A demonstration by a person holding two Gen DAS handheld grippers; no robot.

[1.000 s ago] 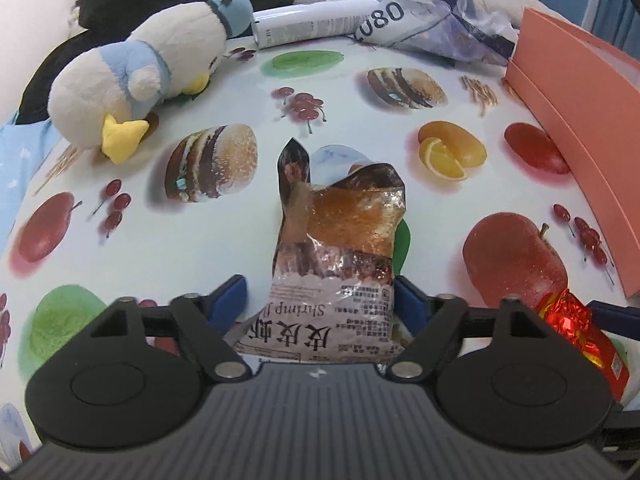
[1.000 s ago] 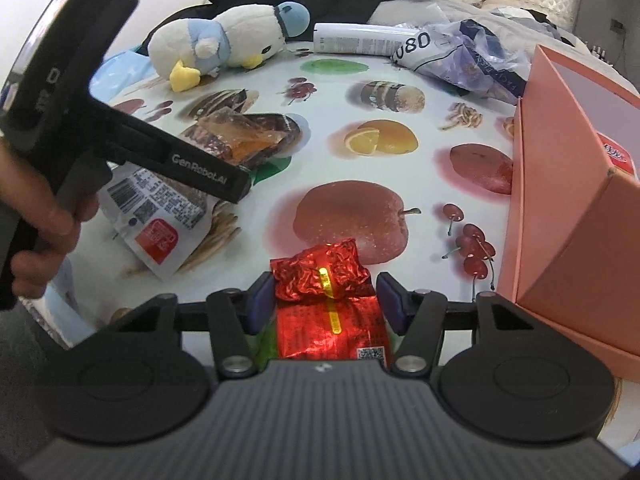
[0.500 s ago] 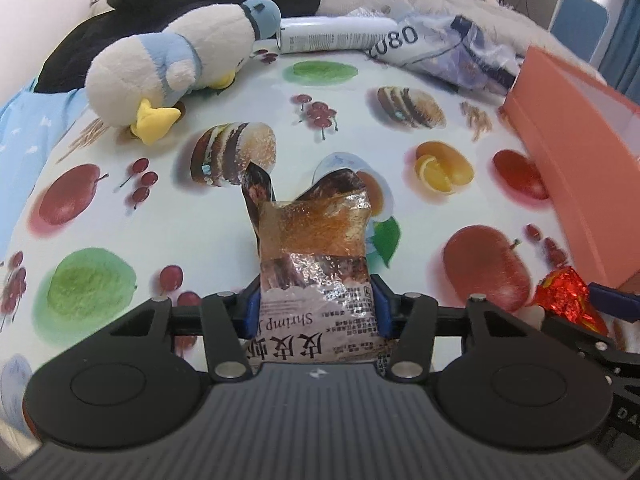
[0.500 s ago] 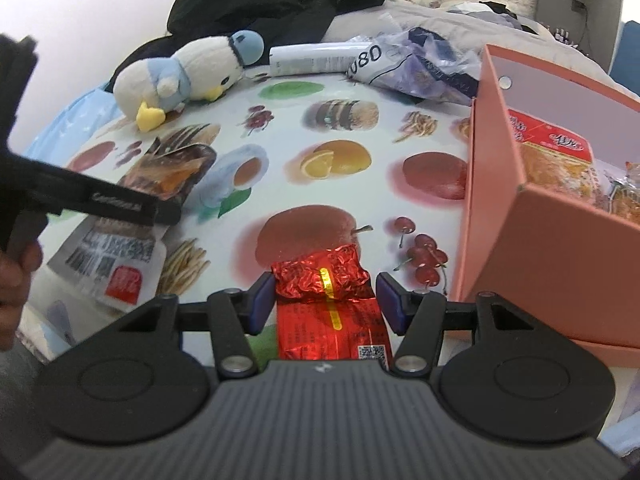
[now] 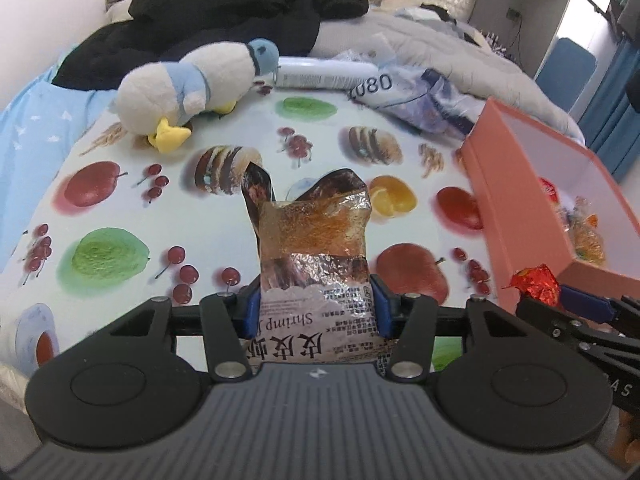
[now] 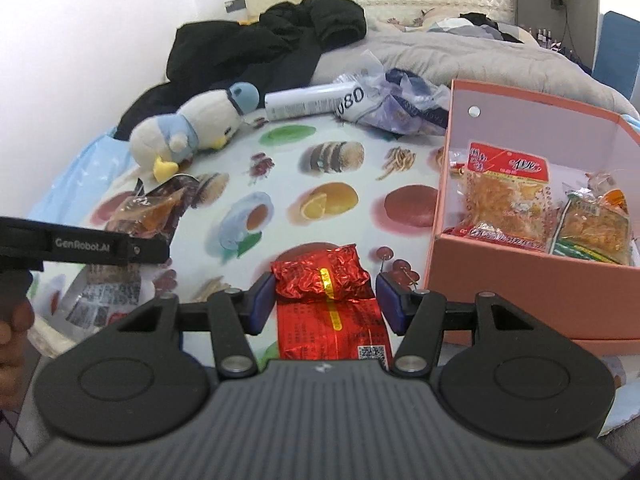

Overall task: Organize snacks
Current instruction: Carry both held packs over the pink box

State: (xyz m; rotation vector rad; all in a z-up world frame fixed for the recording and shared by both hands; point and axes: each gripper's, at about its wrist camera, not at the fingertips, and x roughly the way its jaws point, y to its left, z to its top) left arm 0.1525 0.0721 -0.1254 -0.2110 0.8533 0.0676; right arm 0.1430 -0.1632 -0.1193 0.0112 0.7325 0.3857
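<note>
Left wrist view, your grip: the left gripper (image 5: 314,312) is clamped on the shrimp snack packet (image 5: 314,252); both blue pads press its sides, having just closed in on it.
Left wrist view, packet's place: it hangs clear above the fruit-print cloth (image 5: 120,208), its crumpled top pointing away from you.
Left wrist view, target: the pink box (image 5: 516,216) stands open at your right, well apart from the packet.
Right wrist view, your grip: the right gripper (image 6: 326,300) pinches the red foil packet (image 6: 324,300) between its pads.
Right wrist view, box: its near wall (image 6: 520,280) is just beside your red packet; 2 orange snack bags (image 6: 508,196) already lie inside.
Step in hand: you look to be carrying both packets toward the box.
Next move: clear the near wall with the red packet first, lower it into free floor space, then let go.
</note>
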